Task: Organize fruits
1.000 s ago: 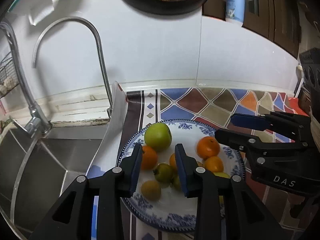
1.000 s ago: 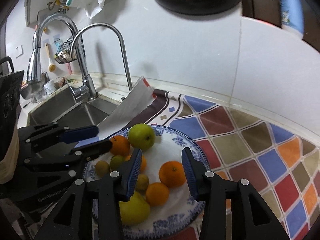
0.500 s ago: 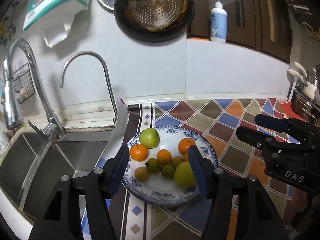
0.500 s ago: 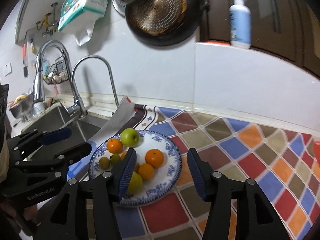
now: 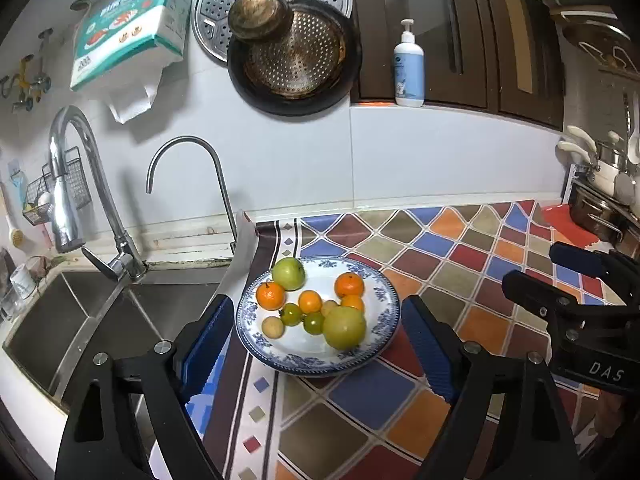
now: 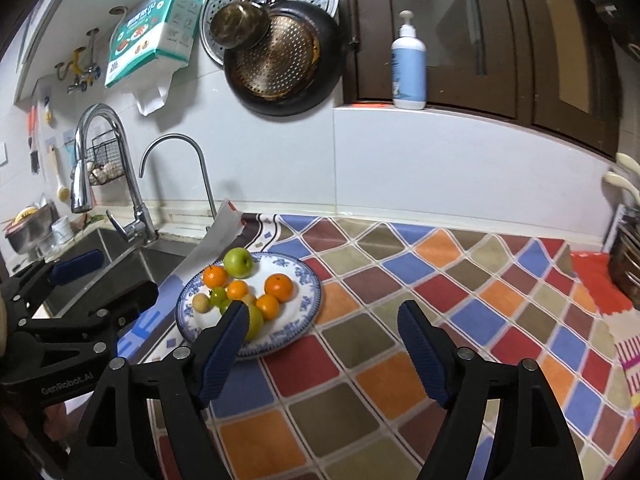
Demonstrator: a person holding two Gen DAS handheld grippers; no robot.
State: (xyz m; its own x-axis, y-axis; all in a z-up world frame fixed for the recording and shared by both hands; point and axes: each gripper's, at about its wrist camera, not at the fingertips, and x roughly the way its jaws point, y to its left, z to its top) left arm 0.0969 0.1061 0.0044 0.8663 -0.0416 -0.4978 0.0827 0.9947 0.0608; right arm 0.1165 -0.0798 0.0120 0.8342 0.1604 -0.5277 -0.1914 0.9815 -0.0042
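Observation:
A blue-patterned white plate (image 5: 384, 300) (image 6: 310, 280) sits on the colourful tiled mat beside the sink. On it lie a green apple (image 5: 288, 273) (image 6: 238, 262), several oranges (image 5: 349, 284) (image 6: 279, 287), small green-yellow fruits (image 5: 291, 314) and a large yellow-green fruit (image 5: 344, 327) (image 6: 254, 320). My left gripper (image 5: 318, 342) is open and empty, held back above the plate's near side. My right gripper (image 6: 322, 344) is open and empty, to the right of the plate. Each gripper shows at the edge of the other's view.
A steel sink (image 5: 80, 320) with two taps (image 5: 72, 184) lies left of the plate. A pan (image 5: 292, 64), a strainer and a tissue pack hang on the wall. A soap bottle (image 5: 409, 66) stands on a ledge. Pots stand at the far right (image 5: 600, 208).
Both grippers have pulled back and up from the plate and opened wider. The fruits stay on the plate; the large yellow-green fruit now shows in full.

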